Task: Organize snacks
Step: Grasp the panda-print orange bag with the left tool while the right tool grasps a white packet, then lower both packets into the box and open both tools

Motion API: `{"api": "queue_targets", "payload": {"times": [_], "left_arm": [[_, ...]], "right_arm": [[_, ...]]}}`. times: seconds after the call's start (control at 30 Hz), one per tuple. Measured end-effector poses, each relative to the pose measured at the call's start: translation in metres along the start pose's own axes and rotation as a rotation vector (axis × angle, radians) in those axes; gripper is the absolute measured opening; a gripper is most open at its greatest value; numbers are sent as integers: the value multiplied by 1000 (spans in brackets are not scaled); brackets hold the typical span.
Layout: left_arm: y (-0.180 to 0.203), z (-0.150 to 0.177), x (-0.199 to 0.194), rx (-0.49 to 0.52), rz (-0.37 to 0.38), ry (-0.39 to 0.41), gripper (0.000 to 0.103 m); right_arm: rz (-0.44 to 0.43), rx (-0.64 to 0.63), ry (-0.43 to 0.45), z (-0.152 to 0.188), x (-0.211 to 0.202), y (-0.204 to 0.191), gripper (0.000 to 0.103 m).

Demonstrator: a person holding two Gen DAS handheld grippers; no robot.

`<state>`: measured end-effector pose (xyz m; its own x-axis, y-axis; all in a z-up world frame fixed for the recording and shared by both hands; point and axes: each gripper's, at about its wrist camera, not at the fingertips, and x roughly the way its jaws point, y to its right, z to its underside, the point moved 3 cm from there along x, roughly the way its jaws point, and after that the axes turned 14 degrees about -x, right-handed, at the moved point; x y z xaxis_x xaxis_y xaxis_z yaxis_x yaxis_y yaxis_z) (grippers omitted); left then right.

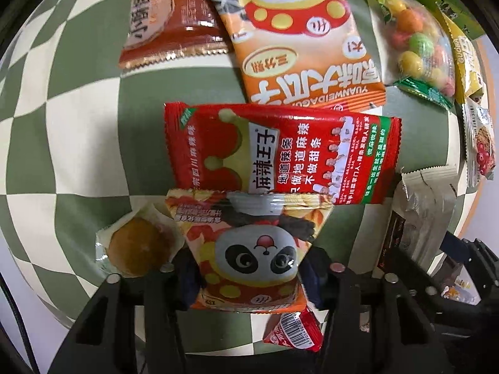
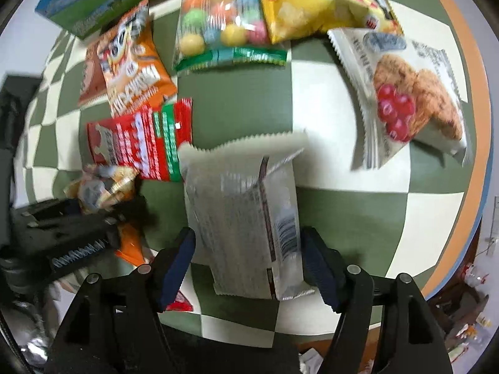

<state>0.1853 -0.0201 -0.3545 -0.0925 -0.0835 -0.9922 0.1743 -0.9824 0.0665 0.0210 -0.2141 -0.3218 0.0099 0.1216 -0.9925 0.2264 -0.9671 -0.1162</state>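
- Left claw (image 1: 249, 268) grips a panda packet (image 1: 249, 249) by its sides; the packet's lower edge hides the fingertips.
- Just beyond it lies a red packet (image 1: 277, 152), its near edge overlapped by the panda packet.
- A wrapped bun (image 1: 140, 249) sits just left of the claw; a small red sachet (image 1: 294, 332) lies under it, partly hidden.
- Farther off: a brown packet (image 1: 168, 21) and an orange panda packet (image 1: 299, 37), tops cut off; a candy bag (image 1: 418, 46) at right.
- Right claw (image 2: 246, 258) clamps a pale packet (image 2: 246, 215), back side up, print blurred.
- A cookie packet (image 2: 411, 93) lies right of it on the checkered desk (image 2: 358, 218); a yellow bag (image 2: 321, 0) is cut off at top.
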Motion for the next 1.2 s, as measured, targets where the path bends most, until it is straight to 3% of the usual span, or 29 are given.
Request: {"api": "queue_targets", "payload": {"times": [0.07, 0.33, 0.57, 0.83, 1.03, 1.2], "left_arm": [[2, -1, -10, 9, 1, 21, 44], [15, 7, -79, 64, 40, 159, 44], [21, -5, -172, 82, 165, 284, 44], [37, -99, -273, 86, 253, 395, 44], [55, -169, -284, 70, 225, 403, 44], [60, -239, -264, 50, 130, 367, 44]], "right_arm": [[49, -13, 15, 12, 0, -6, 60], [-20, 21, 122, 24, -48, -2, 58], [-101, 22, 268, 1, -127, 3, 58], [-149, 40, 425, -72, -213, 20, 58], [-88, 85, 455, -154, -236, 51, 59], [-17, 98, 365, -239, -218, 81, 58]]}}
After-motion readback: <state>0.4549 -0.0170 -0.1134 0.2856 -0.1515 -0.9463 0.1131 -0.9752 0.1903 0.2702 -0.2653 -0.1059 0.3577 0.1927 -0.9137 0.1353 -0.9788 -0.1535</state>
